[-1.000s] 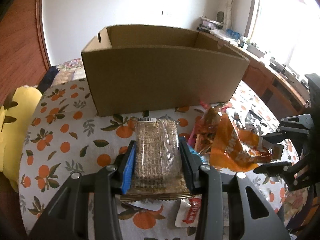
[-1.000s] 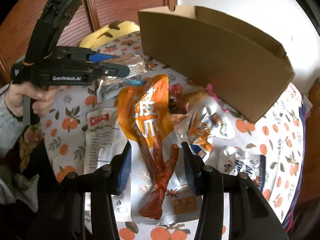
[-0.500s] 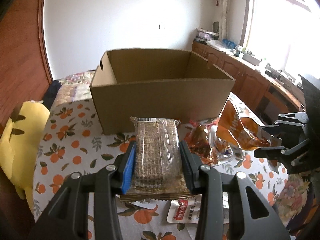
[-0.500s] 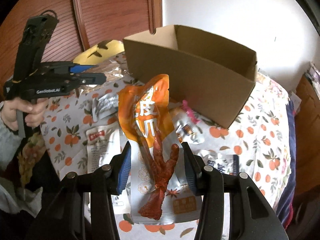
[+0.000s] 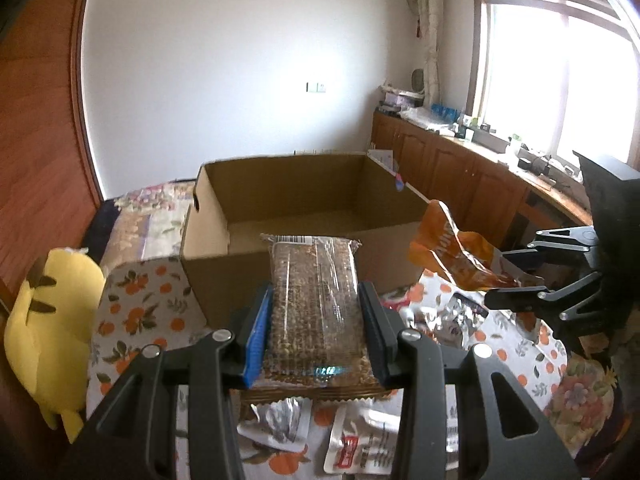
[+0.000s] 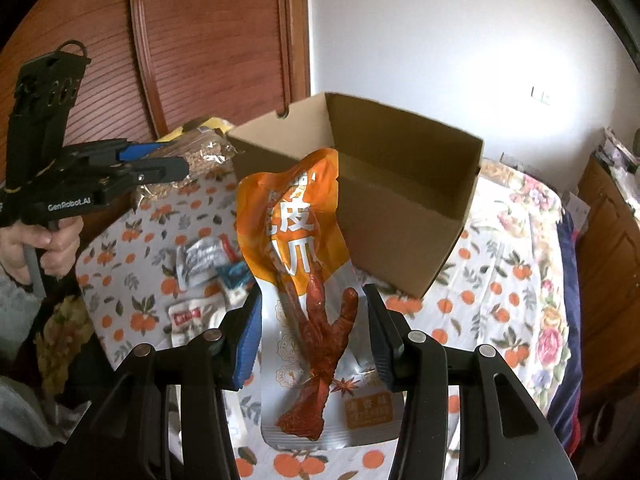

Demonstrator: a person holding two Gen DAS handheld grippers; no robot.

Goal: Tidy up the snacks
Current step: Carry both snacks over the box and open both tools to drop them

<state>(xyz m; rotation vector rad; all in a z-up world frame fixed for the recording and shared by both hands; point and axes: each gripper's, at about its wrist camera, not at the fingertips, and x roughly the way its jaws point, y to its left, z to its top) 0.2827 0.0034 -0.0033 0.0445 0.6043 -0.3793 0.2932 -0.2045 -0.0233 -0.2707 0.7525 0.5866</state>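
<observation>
My left gripper [image 5: 316, 330] is shut on a clear-wrapped brown grain bar pack [image 5: 314, 296], held level above the table, just short of the open cardboard box [image 5: 304, 196]. My right gripper [image 6: 314, 334] is shut on an orange and silver chicken-feet snack pouch [image 6: 296, 240], its top standing up in front of the box [image 6: 404, 184]. In the left wrist view the right gripper [image 5: 516, 284] hangs at the right with the pouch [image 5: 452, 256]. The right wrist view has the left gripper [image 6: 160, 160] at the left with the bar pack [image 6: 204, 152]. The box is empty inside.
Several small white and silver snack packets [image 6: 200, 260] lie on the orange-print tablecloth [image 6: 500, 280] in front of the box. A yellow plush toy [image 5: 48, 320] sits at the table's left edge. Wooden cabinets [image 5: 460, 176] run under the window. A hand [image 6: 40, 248] grips the left tool.
Both grippers have risen with their packs, so the box's open top and bare floor now show. The table and loose packets sit lower in both views.
</observation>
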